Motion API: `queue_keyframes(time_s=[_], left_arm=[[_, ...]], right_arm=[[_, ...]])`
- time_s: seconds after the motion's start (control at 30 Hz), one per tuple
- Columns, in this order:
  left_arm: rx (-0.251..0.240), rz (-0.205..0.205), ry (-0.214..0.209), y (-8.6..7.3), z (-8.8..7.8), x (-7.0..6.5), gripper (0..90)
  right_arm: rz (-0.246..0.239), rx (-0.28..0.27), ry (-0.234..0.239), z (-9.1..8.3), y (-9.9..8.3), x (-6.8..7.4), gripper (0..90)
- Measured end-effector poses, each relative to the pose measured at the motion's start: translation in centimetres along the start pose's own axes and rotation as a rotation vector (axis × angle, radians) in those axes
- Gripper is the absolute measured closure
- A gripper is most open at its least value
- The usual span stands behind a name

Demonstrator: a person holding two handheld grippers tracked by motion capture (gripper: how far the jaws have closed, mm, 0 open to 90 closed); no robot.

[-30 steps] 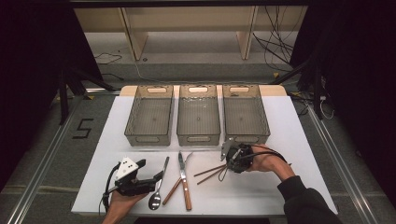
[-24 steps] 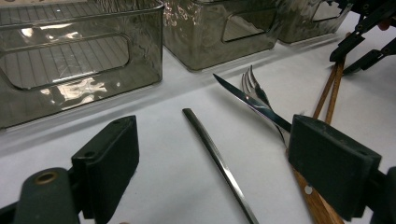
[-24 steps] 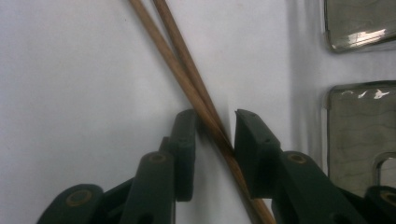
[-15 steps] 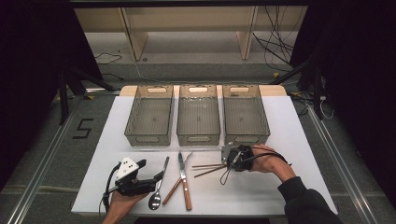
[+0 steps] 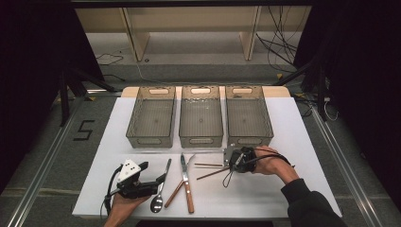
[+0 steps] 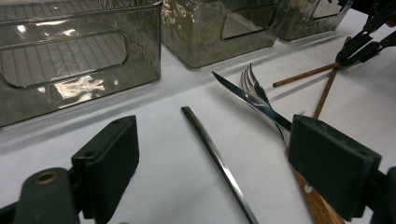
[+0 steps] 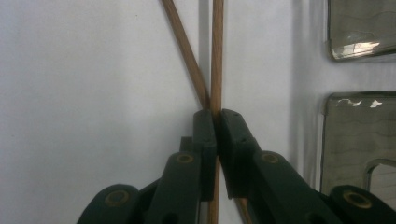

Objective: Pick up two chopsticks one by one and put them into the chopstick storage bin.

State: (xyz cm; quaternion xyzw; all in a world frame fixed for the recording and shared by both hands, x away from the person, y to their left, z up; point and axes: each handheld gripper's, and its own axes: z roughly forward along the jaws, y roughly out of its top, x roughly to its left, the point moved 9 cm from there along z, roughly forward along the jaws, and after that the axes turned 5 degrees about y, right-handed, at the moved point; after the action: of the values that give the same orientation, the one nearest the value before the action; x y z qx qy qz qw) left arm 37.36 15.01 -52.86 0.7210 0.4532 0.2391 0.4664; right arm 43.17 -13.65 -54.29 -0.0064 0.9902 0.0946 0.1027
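A white desk (image 5: 302,142) carries everything. Along its far half stand three smoky translucent bins side by side: the left bin (image 5: 152,117), the middle bin (image 5: 201,116) and the right bin (image 5: 248,115), all with nothing visible inside.

On the near half, the right hand (image 5: 269,161) reaches in from the near right and holds the right claw (image 5: 227,163) just near of the right bin. That claw is clenched on one chopstick (image 7: 217,56); in the right gripper view its jaws press together on the stick, while the second chopstick (image 7: 184,46) slants away from the same spot and seems to lie loose beside the pinch.

At the near left, the left hand (image 5: 124,204) holds the left claw (image 5: 163,178) low over the desk, its jaws spread wide and gripping nothing. In the left gripper view the spoon (image 6: 217,158) handle runs between those jaws. Just right of it lie the knife (image 6: 250,100) and the fork (image 6: 254,84), crossing each other; both have wooden handles toward the near edge.
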Motion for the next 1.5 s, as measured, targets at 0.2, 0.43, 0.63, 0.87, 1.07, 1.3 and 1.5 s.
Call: queue_keyframes(time_s=[0.2, 0.43, 0.63, 0.87, 1.07, 1.3, 1.5], left_arm=[[-0.001, 0.001, 0.002, 0.0, 0.0, 0.0, 16.1], [0.0, -0.002, 0.004, 0.0, 0.0, 0.0, 16.1], [-0.001, -0.022, -0.001, 0.3, -0.1, 0.0, 16.1], [0.012, -0.06, -0.026, 1.3, -0.1, -0.8, 16.1], [0.022, -0.094, -0.068, 2.8, 0.1, -2.3, 16.3], [0.06, -0.09, -0.094, 4.3, 1.1, -3.8, 16.6], [0.069, -0.133, -0.129, 5.8, 1.7, -4.8, 17.4]], right_arm=[[0.041, -0.058, -0.017, -1.2, 0.3, -0.3, 85.7], [0.142, -0.155, -0.046, -2.5, 0.9, -0.7, 85.7], [0.285, -0.314, -0.044, -4.2, 2.9, -0.4, 85.7], [0.433, -0.501, 0.024, -5.6, 5.0, 0.3, 85.7], [0.469, -0.526, 0.031, -5.6, 5.9, 1.0, 85.6], [0.488, -0.557, 0.018, -6.2, 7.1, 1.6, 85.6], [0.517, -0.6, 0.006, -6.6, 8.5, 2.1, 85.6]])
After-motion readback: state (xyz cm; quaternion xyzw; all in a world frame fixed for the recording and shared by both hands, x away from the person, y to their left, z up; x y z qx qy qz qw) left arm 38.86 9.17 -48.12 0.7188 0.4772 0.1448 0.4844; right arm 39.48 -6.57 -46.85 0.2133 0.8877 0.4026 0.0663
